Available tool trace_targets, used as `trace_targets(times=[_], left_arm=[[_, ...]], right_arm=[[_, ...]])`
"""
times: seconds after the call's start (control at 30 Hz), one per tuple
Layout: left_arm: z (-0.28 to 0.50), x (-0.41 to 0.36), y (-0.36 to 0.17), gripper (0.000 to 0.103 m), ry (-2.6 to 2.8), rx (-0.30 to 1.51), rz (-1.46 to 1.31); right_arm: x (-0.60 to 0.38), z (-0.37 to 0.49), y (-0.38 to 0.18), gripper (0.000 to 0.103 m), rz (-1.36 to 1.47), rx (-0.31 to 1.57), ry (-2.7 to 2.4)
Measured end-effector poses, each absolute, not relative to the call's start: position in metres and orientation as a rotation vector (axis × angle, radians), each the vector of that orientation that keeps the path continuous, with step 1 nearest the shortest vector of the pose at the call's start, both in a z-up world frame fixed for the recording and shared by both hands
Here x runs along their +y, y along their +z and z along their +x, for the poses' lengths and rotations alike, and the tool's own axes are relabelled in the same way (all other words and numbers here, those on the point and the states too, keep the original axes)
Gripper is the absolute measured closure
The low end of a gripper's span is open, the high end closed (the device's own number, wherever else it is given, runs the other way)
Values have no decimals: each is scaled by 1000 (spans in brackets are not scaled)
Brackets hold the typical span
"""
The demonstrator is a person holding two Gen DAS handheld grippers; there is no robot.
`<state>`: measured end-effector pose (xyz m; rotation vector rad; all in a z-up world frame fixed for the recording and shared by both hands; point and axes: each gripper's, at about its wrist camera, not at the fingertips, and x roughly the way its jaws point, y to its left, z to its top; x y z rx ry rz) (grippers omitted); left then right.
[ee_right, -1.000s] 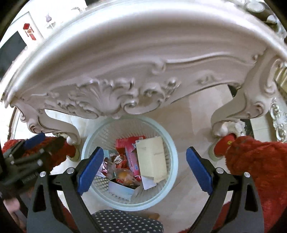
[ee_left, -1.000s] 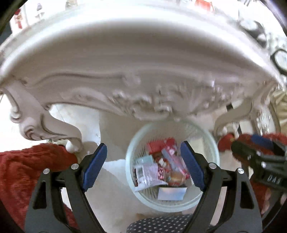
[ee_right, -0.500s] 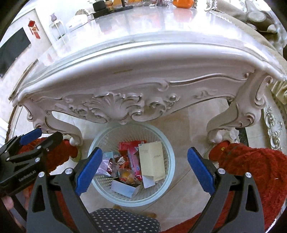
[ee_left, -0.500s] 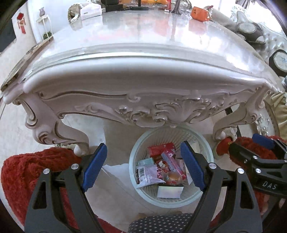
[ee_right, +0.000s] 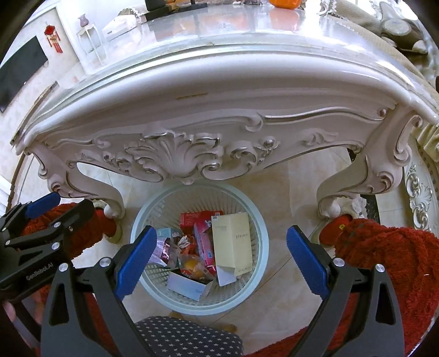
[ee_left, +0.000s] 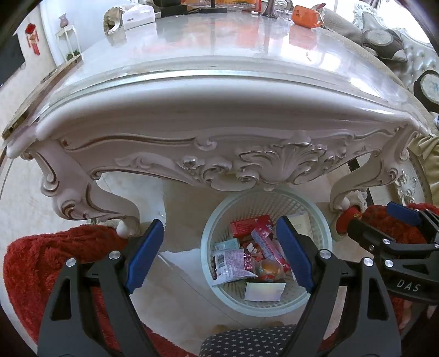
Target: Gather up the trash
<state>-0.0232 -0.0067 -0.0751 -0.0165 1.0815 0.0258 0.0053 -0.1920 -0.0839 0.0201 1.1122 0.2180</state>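
A pale green mesh waste basket (ee_left: 323, 228) stands on the floor under the carved white table; it also shows in the right wrist view (ee_right: 262, 244). It holds several pieces of trash: a cream box (ee_right: 233, 241), a red packet (ee_left: 247, 225), a pink wrapper (ee_left: 267, 245), a silver-pink bag (ee_left: 233, 261) and a white box (ee_right: 189, 285). My left gripper (ee_left: 219, 258) is open and empty above the basket. My right gripper (ee_right: 222, 261) is open and empty above it too. Each gripper shows at the edge of the other's view.
The ornate white table (ee_left: 219, 115) with a glossy top fills the upper view; its curved legs (ee_right: 337, 192) flank the basket. An orange object (ee_left: 304, 16) and a white box (ee_left: 137, 15) sit at its far end. Red fluffy fabric (ee_right: 397, 263) lies on both sides. A star-patterned cushion (ee_right: 186, 337) is below.
Both grippers have risen and pulled back from the basket, so the table top has come into view. Both stayed open and empty.
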Motion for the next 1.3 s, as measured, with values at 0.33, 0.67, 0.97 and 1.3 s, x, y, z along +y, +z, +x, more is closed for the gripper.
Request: trace_targets(times=[0.33, 0.67, 0.97, 1.3], left_arm=[[-25, -5, -70, 21, 6, 1061, -21], [-24, -6, -68, 21, 42, 1063, 17], [-22, -3, -68, 21, 42, 1061, -3], [-22, 3, -64, 21, 18, 1046, -68]], right_arm=[[-191, 4, -83, 12, 9, 1100, 213], [-193, 5, -83, 12, 7, 1099, 209], [-192, 5, -84, 12, 7, 1093, 221], [-188, 4, -82, 12, -6, 1085, 232]])
